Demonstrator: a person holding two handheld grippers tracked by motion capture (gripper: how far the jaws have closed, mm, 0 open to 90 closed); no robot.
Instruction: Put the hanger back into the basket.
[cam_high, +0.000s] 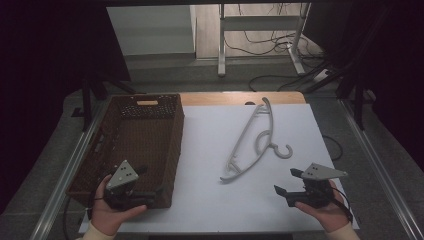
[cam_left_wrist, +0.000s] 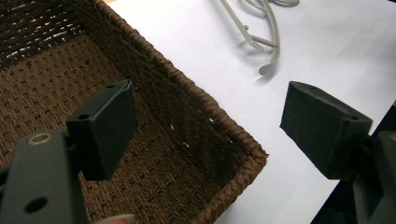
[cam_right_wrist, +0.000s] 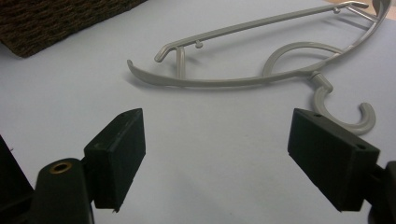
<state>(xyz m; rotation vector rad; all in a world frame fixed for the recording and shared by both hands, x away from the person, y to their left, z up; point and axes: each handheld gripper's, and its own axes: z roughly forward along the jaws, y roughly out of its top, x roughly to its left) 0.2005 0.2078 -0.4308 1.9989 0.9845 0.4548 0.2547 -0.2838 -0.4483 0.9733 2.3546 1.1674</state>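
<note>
Grey hanger (cam_high: 255, 140) lies free on white sheet (cam_high: 215, 190); both grippers released, left gripper (cam_high: 145, 182) over basket (cam_high: 172, 150) rim

Grey hanger (cam_high: 254, 142) lies on white table (cam_high: 210, 200) between brown basket (cam_high: 172, 150) and right tool (cam_high: 290, 182).

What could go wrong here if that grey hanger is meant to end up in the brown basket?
The hanger lies flat on the white sheet, so the open right claw may slip off its thin arms. It also looks long, so it might catch on the rim of the basket rather than drop in. The open left claw hangs over the basket's near corner and could nudge it.
</note>
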